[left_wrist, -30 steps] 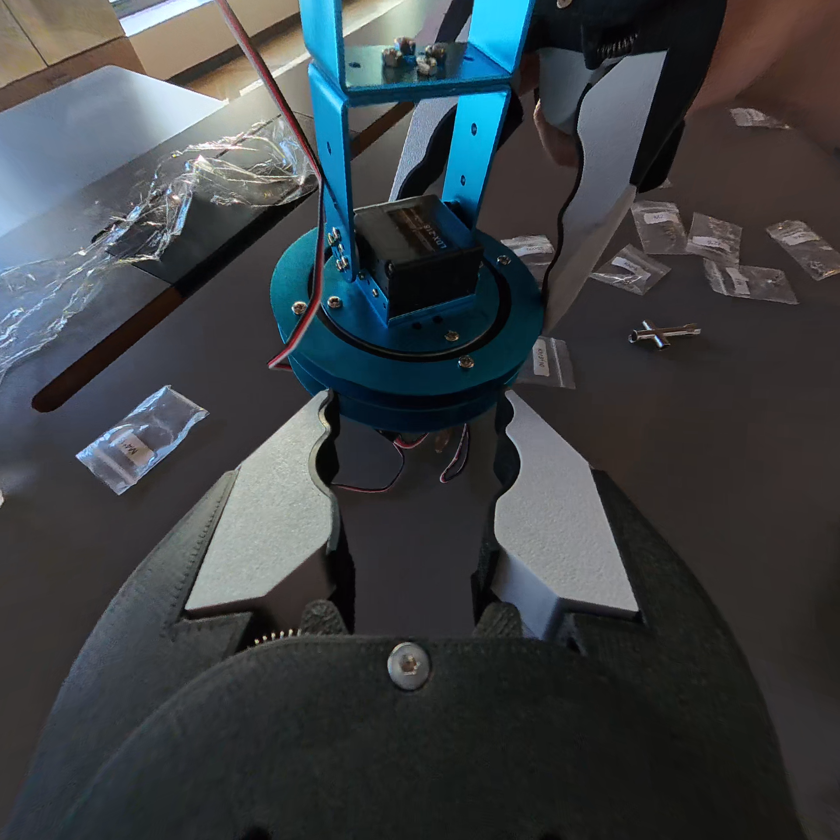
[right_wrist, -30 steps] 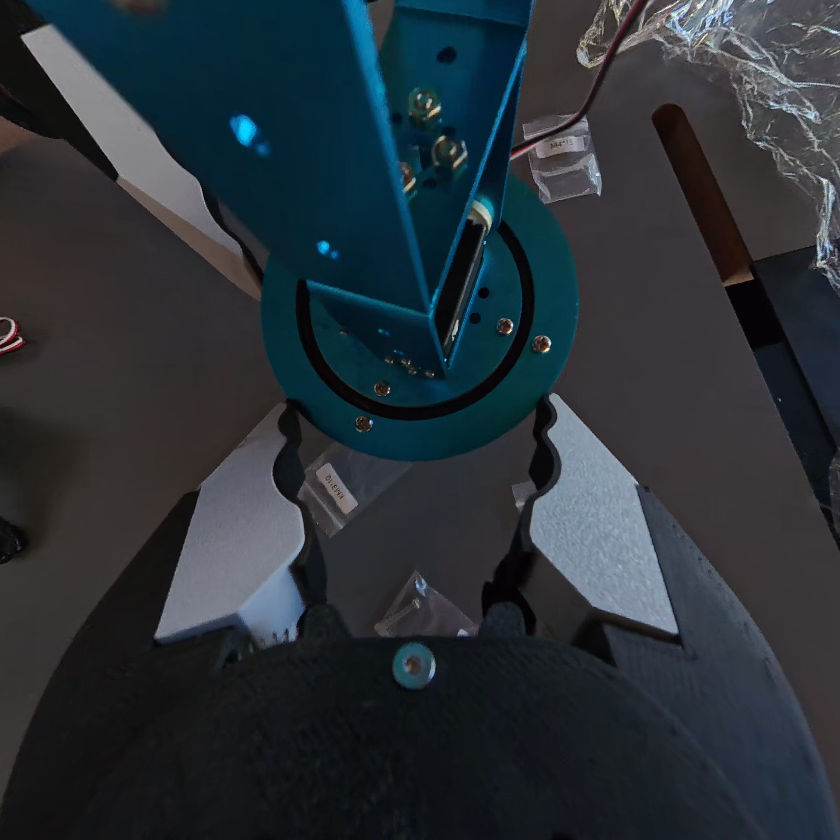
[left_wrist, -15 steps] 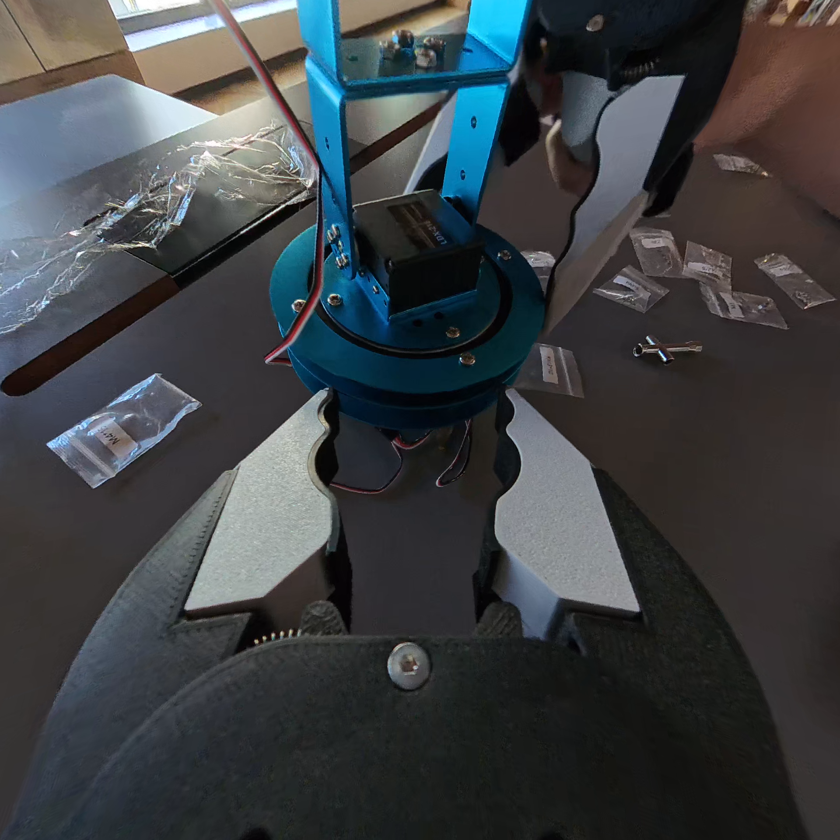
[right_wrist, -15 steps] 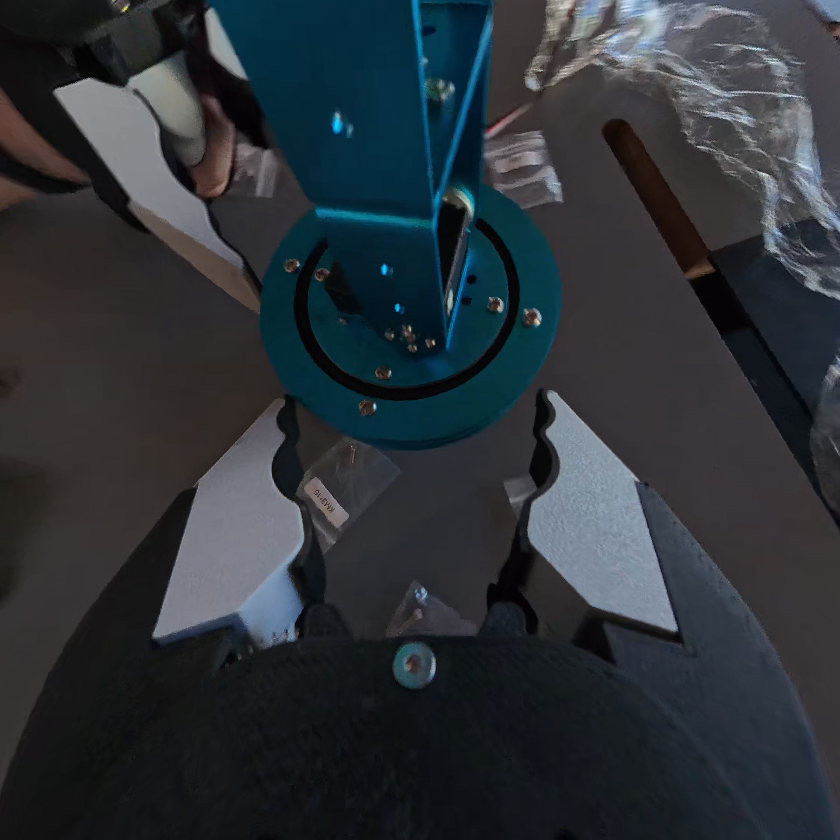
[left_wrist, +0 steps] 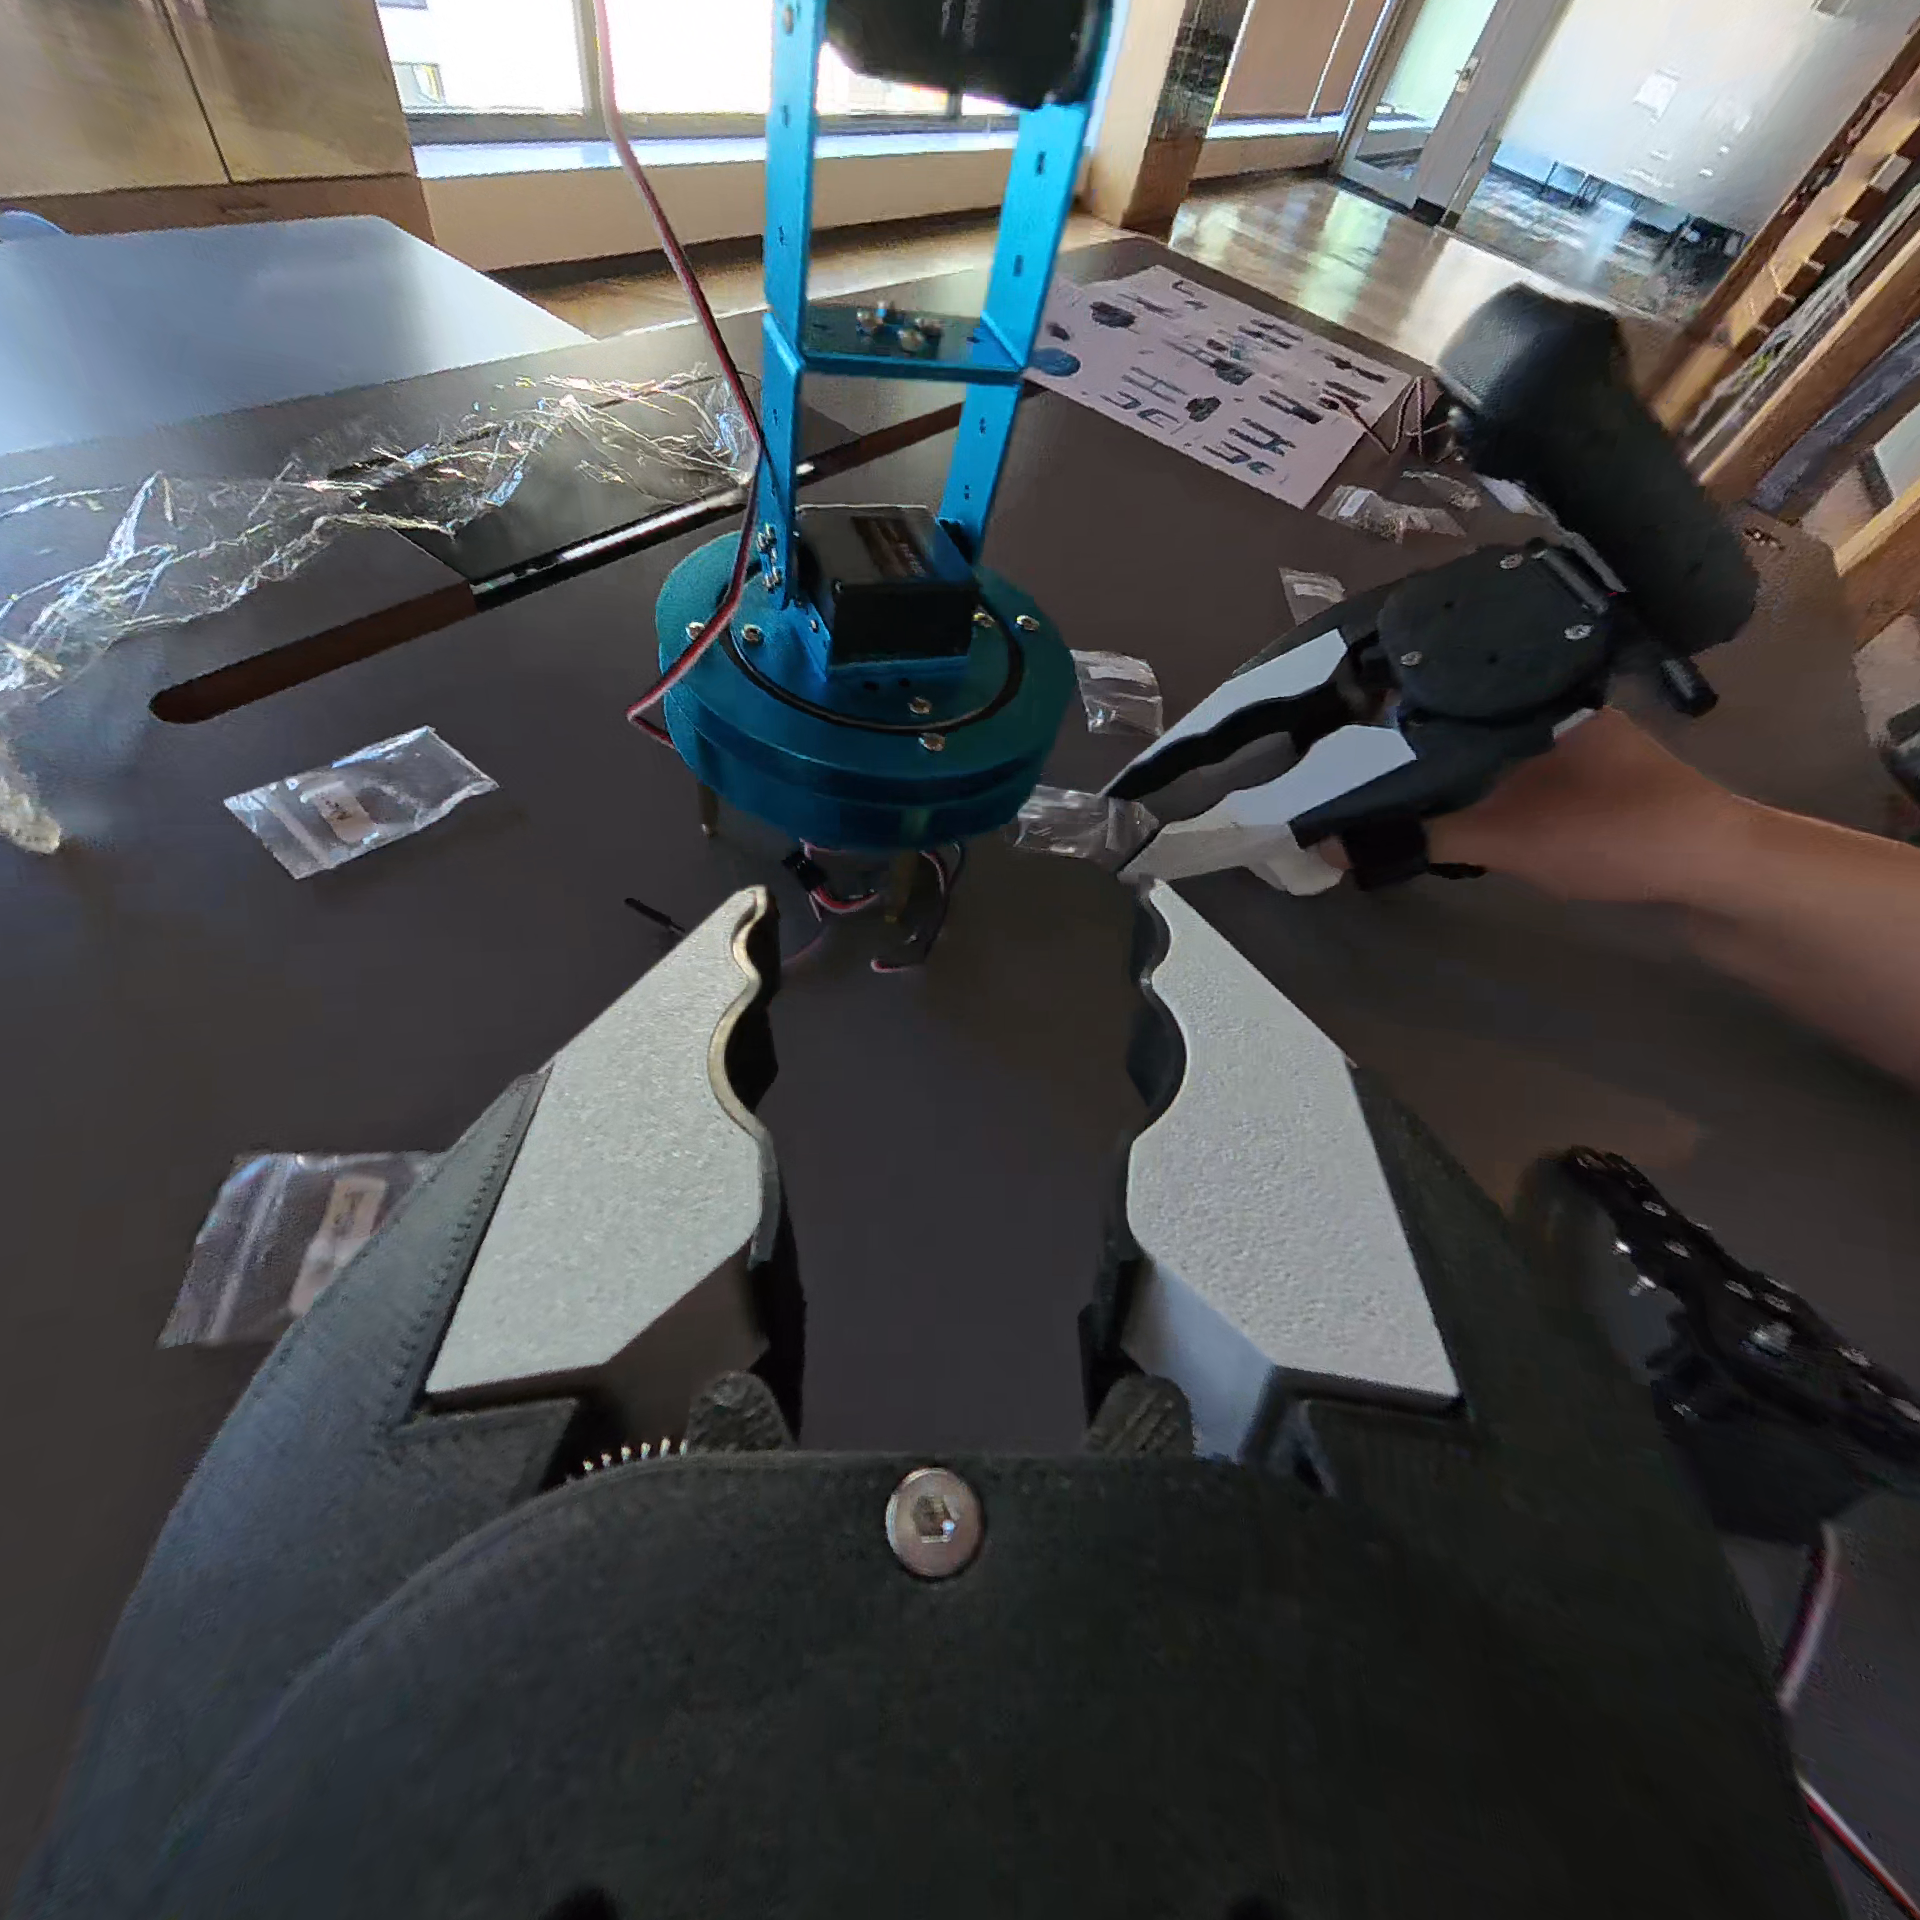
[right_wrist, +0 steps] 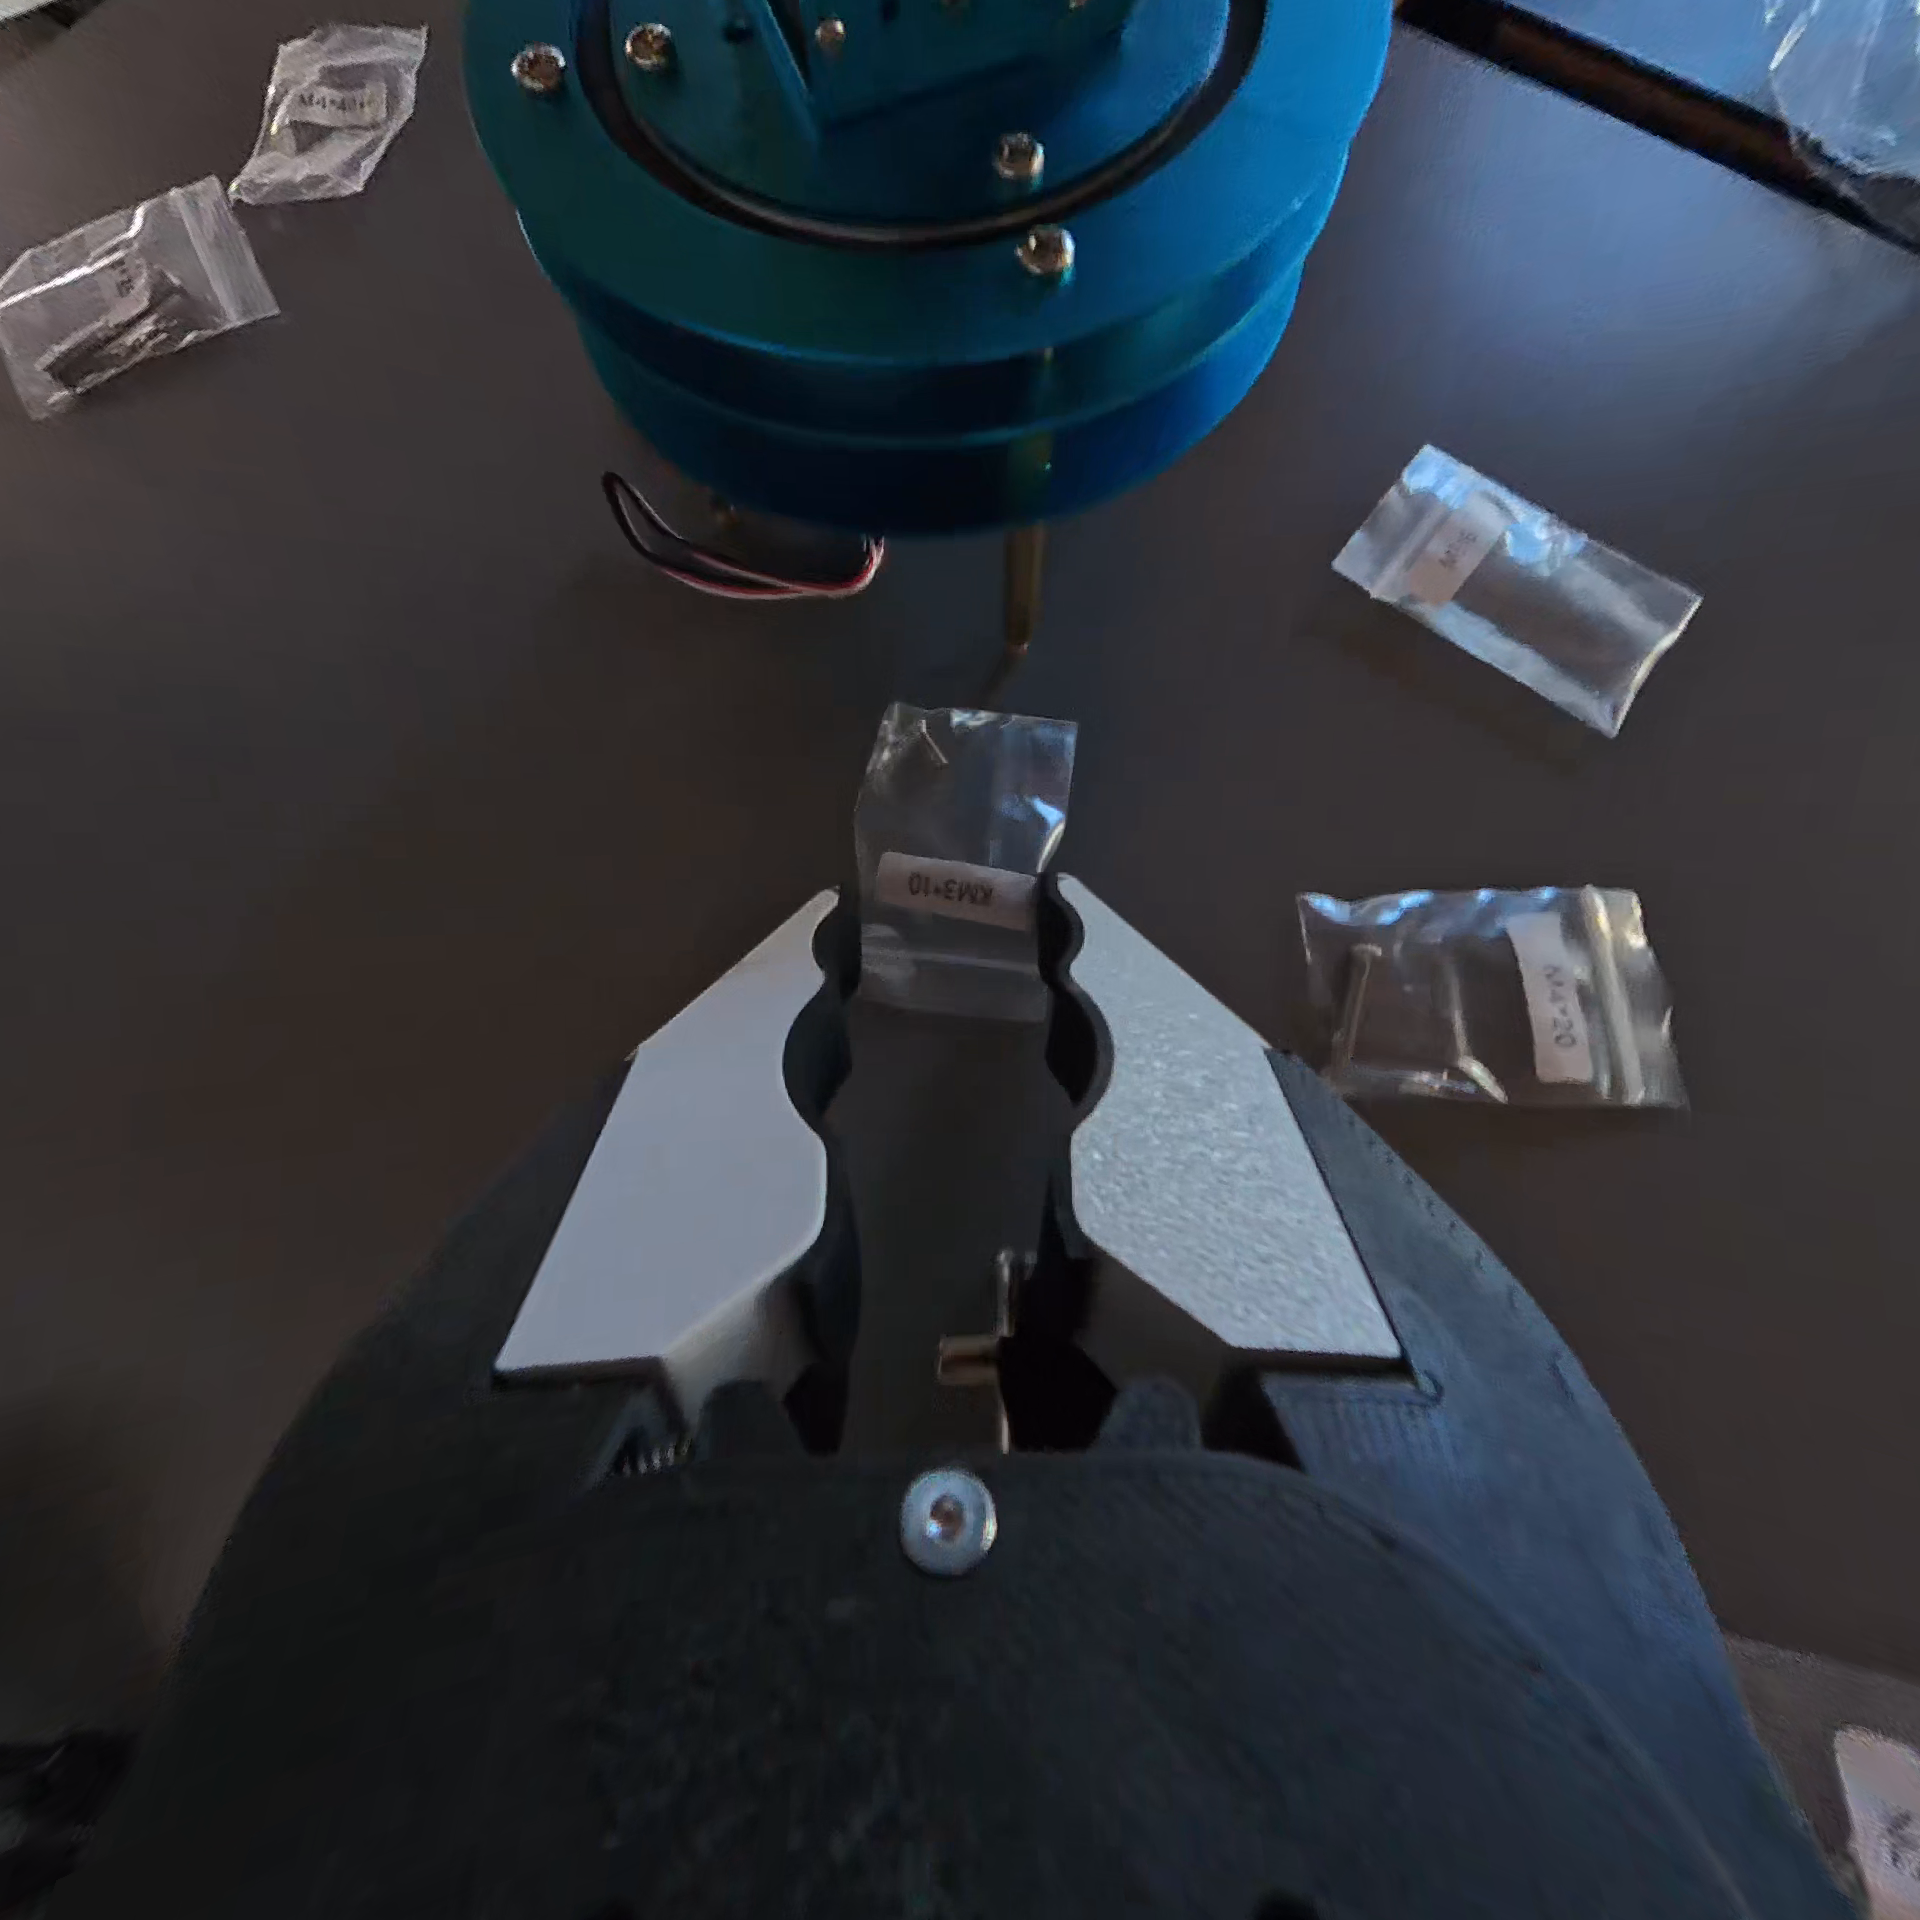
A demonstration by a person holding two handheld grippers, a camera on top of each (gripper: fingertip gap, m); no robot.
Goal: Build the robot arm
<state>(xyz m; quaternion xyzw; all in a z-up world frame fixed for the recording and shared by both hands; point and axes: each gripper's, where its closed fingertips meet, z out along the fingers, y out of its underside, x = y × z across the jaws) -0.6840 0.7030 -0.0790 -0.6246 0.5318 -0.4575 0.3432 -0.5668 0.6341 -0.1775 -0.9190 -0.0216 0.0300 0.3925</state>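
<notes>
A light, limp, slippery bag (right_wrist: 961,883) is pinched at its labelled end by the right gripper (right_wrist: 940,899) beside the blue base (right_wrist: 925,260); the left gripper (left_wrist: 951,920) is held open and empty.

You're at an office-style assembly bench.
Your dark table (left_wrist: 260,987) carries a blue servo turntable kit (left_wrist: 862,717), bagged screws (right_wrist: 1512,587) and a printed parts sheet (left_wrist: 1216,379); big windows (left_wrist: 499,52) behind.

Bright daylight floods from far windows (left_wrist: 717,62), glaring on crinkled plastic wrap (left_wrist: 343,488); the dark surface (left_wrist: 312,987) stays dim. Wide-angle edges bend; the right wrist view is slightly blurred.
</notes>
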